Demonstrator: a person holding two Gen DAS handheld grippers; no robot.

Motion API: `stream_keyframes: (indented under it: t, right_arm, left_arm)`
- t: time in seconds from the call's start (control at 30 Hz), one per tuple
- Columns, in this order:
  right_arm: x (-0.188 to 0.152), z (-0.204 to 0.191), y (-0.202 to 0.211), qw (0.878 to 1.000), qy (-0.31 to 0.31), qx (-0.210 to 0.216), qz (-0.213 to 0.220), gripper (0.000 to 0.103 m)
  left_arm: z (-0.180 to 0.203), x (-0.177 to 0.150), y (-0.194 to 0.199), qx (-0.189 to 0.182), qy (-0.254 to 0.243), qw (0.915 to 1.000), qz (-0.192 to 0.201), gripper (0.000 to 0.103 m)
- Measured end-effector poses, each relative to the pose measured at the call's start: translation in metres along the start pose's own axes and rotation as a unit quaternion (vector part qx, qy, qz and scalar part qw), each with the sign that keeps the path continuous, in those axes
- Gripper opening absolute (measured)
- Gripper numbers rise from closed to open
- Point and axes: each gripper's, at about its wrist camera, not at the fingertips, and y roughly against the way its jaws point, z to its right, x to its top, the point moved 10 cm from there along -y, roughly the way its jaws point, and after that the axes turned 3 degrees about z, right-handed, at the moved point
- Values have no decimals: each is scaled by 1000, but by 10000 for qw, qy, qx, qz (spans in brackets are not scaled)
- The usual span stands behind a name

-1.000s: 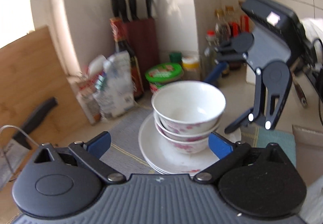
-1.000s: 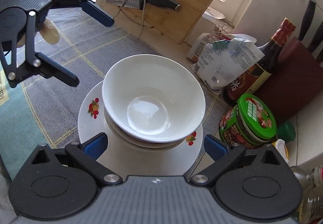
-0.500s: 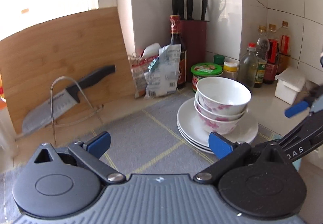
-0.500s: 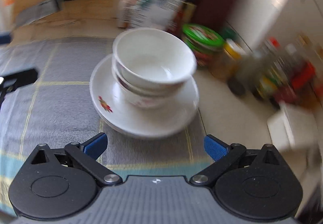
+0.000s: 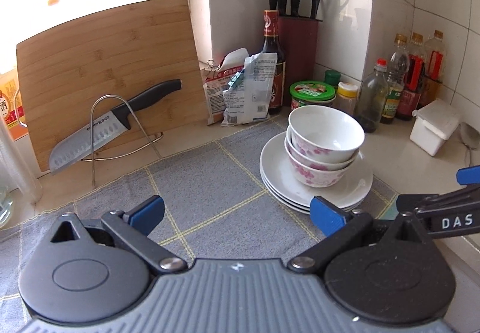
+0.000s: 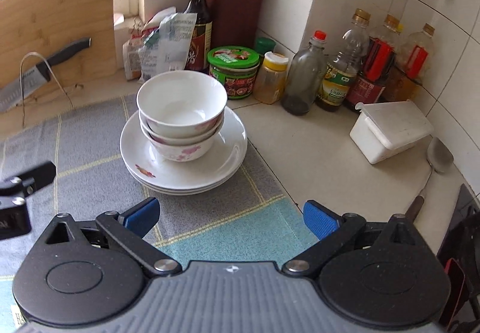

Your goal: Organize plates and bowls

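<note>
Stack of bowls (image 5: pixel 324 144): three white bowls with pink flower print, nested upright, the top one empty. Sits on the stack of plates (image 5: pixel 276 165), white, three or so, which lies on a grey checked mat (image 5: pixel 204 183) on the desk (image 6: pixel 315 153).

Left gripper (image 5: pixel 237 210): jaws wide, holding nothing, above the mat, well short of the plates.

Right gripper (image 6: pixel 231 216): jaws wide, empty, above the mat's teal edge, apart from the plates.

Behind the stack: green-lidded jar (image 6: pixel 234 70), dark sauce bottle (image 5: pixel 273 60), knife block (image 5: pixel 300 54), crumpled packets (image 5: pixel 243 87). To the right: a row of bottles (image 6: pixel 339 72), white lidded box (image 6: pixel 390 129), spoon (image 6: pixel 438 159). To the left: bamboo cutting board (image 5: pixel 99 63) leaning upright, cleaver (image 5: pixel 102 129) resting in a wire stand.
</note>
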Motion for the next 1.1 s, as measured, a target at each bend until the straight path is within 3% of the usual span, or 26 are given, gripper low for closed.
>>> stream_keyframes:
  t: [1.1]
  right_arm:
    - [5,-1,12,9992,-192,309,153,103]
  left_arm:
    - [11,12,13,69,57,9999,85,102]
